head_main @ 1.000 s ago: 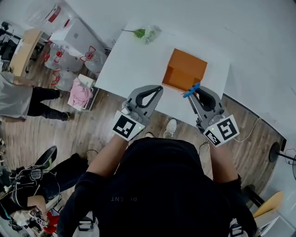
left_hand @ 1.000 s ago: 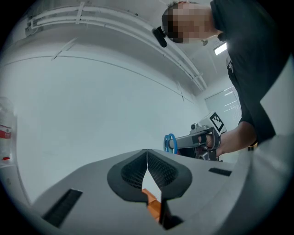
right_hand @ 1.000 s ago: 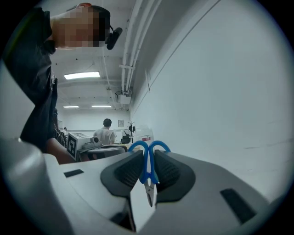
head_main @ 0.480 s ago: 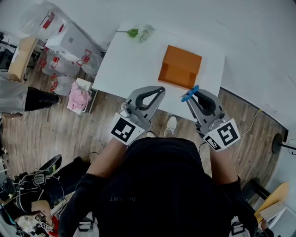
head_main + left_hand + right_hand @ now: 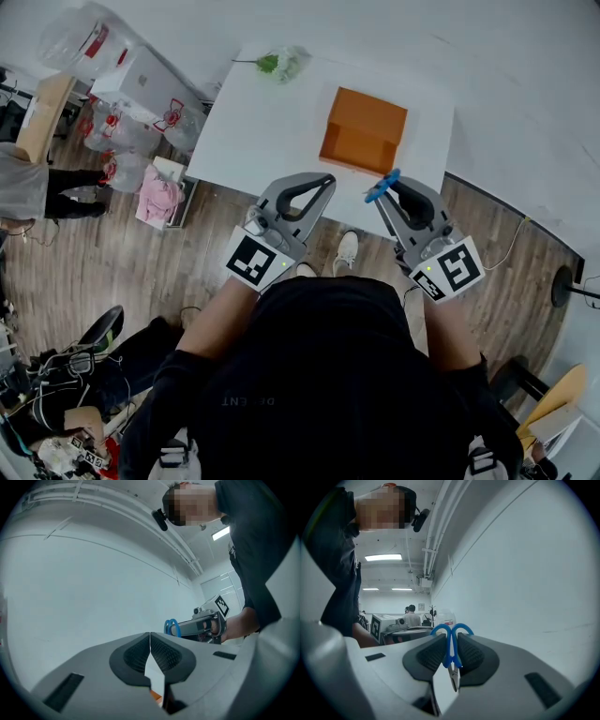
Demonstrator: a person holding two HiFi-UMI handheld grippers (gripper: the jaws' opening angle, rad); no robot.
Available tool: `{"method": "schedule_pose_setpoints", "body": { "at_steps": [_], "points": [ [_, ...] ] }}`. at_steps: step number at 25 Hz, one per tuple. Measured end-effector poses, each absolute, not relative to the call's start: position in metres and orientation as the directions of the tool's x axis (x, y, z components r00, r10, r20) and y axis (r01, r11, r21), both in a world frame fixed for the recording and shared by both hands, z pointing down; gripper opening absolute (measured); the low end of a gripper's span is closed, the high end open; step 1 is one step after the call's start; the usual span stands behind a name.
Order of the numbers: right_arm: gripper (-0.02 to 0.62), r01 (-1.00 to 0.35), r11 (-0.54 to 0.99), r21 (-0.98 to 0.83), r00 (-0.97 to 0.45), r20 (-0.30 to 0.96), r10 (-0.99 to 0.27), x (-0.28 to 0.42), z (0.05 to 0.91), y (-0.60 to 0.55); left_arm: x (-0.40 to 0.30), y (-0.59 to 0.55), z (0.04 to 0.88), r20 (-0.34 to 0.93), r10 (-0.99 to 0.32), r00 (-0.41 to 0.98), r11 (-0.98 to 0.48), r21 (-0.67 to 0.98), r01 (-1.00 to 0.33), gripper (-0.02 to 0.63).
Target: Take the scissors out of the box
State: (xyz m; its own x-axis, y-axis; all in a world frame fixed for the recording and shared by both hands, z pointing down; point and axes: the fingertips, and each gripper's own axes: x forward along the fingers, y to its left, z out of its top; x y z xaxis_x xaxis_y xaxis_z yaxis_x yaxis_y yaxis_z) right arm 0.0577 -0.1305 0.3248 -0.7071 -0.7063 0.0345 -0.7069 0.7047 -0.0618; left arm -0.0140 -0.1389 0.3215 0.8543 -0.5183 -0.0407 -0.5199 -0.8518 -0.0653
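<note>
— Judging from here, is the job done?
— Nearly, I'd say. The small blue-handled steel scissors (image 5: 451, 644) are pinched by the handles between the ribbed black pads of the grey plastic right gripper (image 5: 451, 652). They sit by the desk's near edge, outside the open orange cardboard box (image 5: 364, 131).
— And the other one?
— The matching left gripper (image 5: 150, 641) is closed on nothing. Setting the scissors down on the smooth white desk (image 5: 272, 122) seems all that's left.
</note>
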Motion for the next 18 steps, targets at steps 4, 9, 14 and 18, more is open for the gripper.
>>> {"method": "schedule_pose_setpoints", "body": {
  "at_steps": [4, 9, 14, 18],
  "points": [
    [0.084, -0.707, 0.704, -0.064, -0.707, 0.032, -0.706, 0.0559, 0.3248, -0.1292, -0.0149, -0.1375, 0.3215, -0.041, -0.515, 0.856, -0.854, -0.066, -0.517, 0.018],
    [0.084, -0.707, 0.704, -0.066, -0.707, 0.031, -0.707, 0.0554, 0.3228, -0.1253, -0.0140, -0.1333, 0.3185, -0.042, -0.513, 0.857, -0.853, -0.084, -0.515, 0.018],
    [0.084, -0.706, 0.705, -0.063, -0.708, 0.031, -0.706, 0.0548, 0.3228, -0.1257, -0.0145, -0.1341, 0.3195, -0.038, -0.518, 0.854, -0.850, -0.089, -0.519, 0.018],
    [0.084, -0.706, 0.705, -0.064, -0.708, 0.033, -0.706, 0.0554, 0.3224, -0.1262, -0.0137, -0.1354, 0.3192, -0.039, -0.519, 0.854, -0.850, -0.083, -0.520, 0.018]
  ]
}}
